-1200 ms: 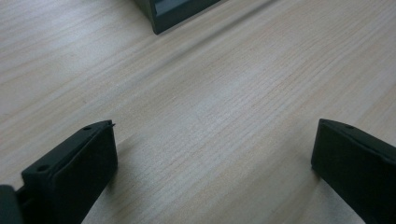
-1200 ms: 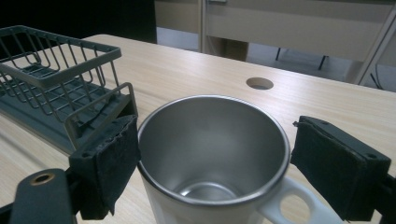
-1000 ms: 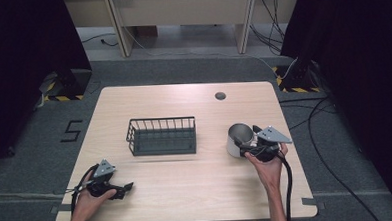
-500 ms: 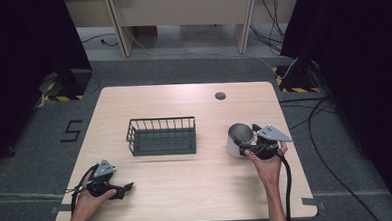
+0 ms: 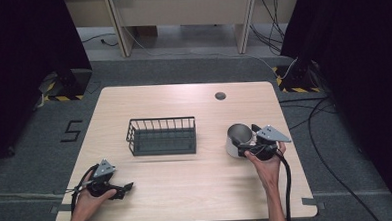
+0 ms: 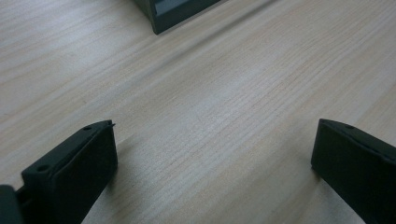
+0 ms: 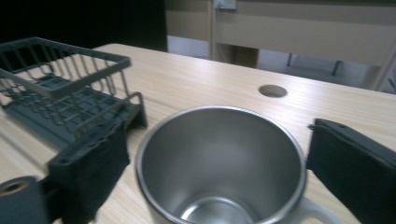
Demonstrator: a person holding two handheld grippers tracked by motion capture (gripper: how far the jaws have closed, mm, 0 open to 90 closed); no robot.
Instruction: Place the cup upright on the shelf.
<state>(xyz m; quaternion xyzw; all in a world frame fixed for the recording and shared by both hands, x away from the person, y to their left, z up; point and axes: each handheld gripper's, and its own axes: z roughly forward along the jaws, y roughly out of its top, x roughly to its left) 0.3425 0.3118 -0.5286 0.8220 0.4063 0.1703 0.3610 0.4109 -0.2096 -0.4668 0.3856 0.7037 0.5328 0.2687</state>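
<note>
Compared with one second ago, almost nothing on the table (image 5: pixel 187 191) has changed place: both hands stay where they were, the wire basket (image 5: pixel 162 136) is in the same spot near the middle, and the steel mug (image 5: pixel 238 138) stands at the same place on the right side of the table. The one change is at the right gripper (image 5: pixel 246 138), whose jaws have just been opening, with the mug between them. In the right gripper view the mug (image 7: pixel 219 163) is cut off at the bottom edge, so its base is not seen, and only a small piece of its handle shows at the lower right. The left jaw in this view is a little blurred, and I cannot tell if it touches the mug wall; on the right side a thin gap is visible between the jaw and the rim. The basket (image 7: pixel 60 93) is cut off at the left edge there. In the left gripper view only a dark corner of the basket (image 6: pixel 180 11) enters at the top. The left gripper (image 5: pixel 122 188) rests low over the near left part of the table, its jaws are spread wide and only bare wood (image 6: pixel 224 116) lies between them. The right jaws stand wide around the upright mug, not pinching it.
</note>
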